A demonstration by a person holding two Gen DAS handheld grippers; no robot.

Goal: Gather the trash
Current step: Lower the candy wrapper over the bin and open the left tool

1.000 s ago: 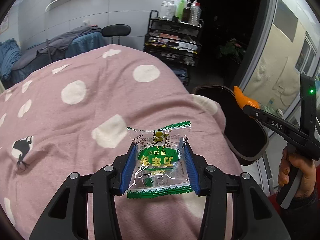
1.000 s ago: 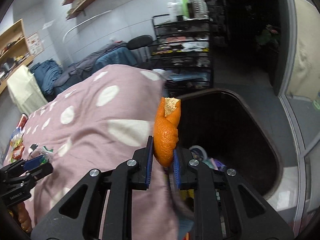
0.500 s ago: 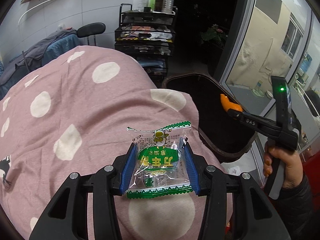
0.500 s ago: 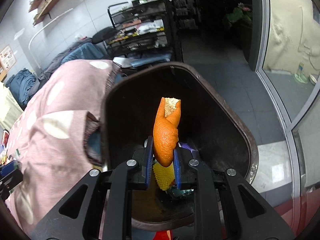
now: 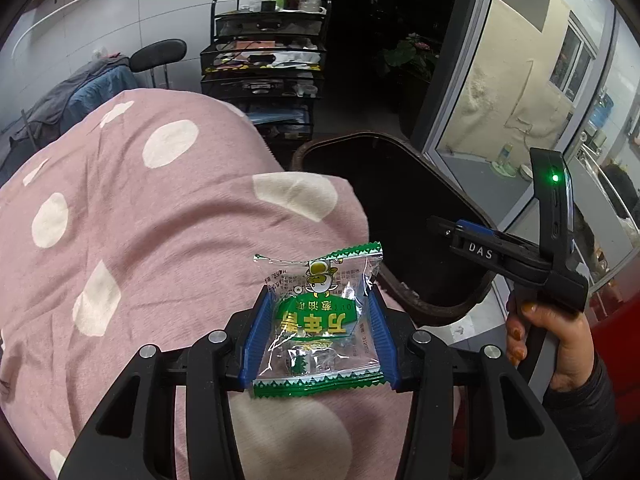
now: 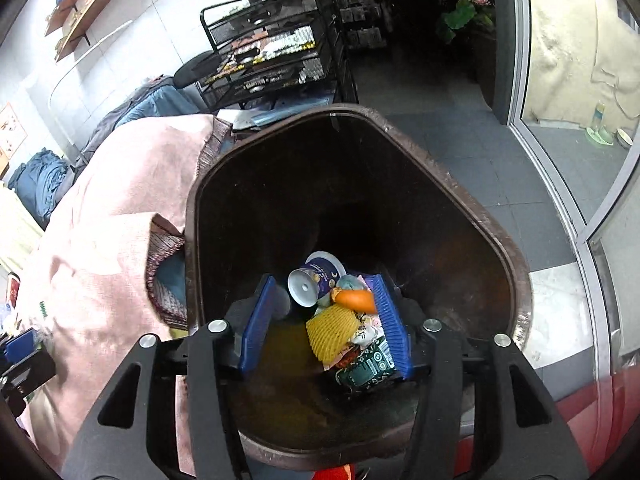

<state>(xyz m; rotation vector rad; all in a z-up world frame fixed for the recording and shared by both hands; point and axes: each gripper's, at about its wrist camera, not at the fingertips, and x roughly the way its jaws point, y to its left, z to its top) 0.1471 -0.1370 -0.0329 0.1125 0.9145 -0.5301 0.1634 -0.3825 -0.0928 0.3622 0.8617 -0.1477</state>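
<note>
Dropping away from the right tool (image 6: 324, 322), the orange peel (image 6: 355, 299) lies among the rubbish at the bottom of the brown bin (image 6: 516, 264), just at the inner face of the pad on the 3 o'clock side; whether it touches that pad I cannot tell. That tool's jaws are opening with nothing pinched between them. By my reading this piece is delivered.

One piece is left in hand: the green snack wrapper (image 5: 318, 320) is pinched flat between the blue pads of the left tool (image 5: 318, 334), above the pink spotted blanket (image 5: 140, 220). From the wrapper, the bin's mouth lies toward 2 o'clock, its near rim just past the blanket's edge.

Room to move looks fair. The right tool hangs over the near part of the opening, so the left may want it clear first. A black wire rack (image 6: 272, 52) stands beyond the bin at 12 o'clock, and a glass door frame (image 5: 460, 80) flanks it at 3 o'clock.
</note>
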